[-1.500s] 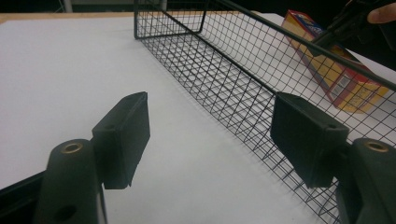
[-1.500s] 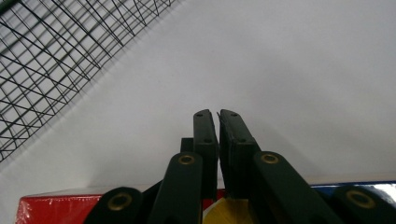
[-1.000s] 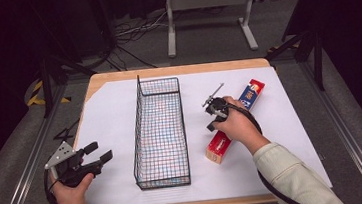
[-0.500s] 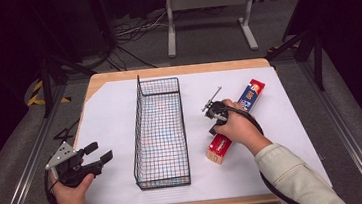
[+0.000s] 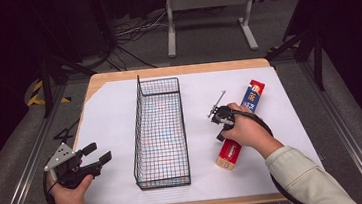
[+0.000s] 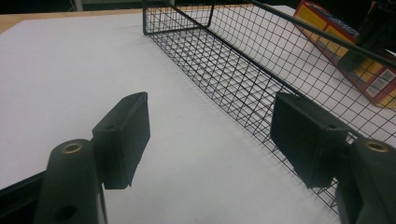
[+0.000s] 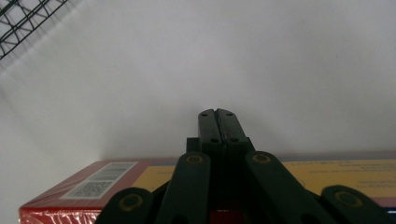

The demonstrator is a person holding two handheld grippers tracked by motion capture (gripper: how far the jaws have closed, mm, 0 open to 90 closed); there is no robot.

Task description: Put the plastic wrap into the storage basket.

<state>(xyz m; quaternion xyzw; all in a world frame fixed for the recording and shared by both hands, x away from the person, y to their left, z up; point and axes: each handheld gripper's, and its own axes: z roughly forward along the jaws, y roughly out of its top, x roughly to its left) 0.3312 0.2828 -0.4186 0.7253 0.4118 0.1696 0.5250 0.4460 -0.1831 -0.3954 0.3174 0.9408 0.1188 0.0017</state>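
Lying flat on the white sheet: one long red and yellow box (image 5: 239,126), its length running away from the person, directly beneath the right gripper (image 7: 217,114).

Right gripper: held in the right hand (image 5: 244,131) over the middle of the box. The fingers (image 7: 208,126) are pressed together with nothing between them. In the right gripper view they reach out past the box's far edge over bare white sheet; the box's yellow top and a barcode label lie just under and behind the tips. Whether the gripper touches the box cannot be told.

Left gripper (image 5: 96,155): held in the left hand (image 5: 69,193) near the front left of the table (image 5: 176,71), with its grey three-cornered plate on top. The fingers (image 6: 123,135) stand wide apart and hold nothing; only white sheet lies between them.

Wire basket (image 5: 159,129): black, long and narrow, standing between the two grippers. It sits just ahead and to the right of the left fingers, apart from them, and well to the left of the right fingers. The box shows through its mesh in the left gripper view (image 6: 345,51).

White sheet (image 5: 110,119): covers most of the wooden table.
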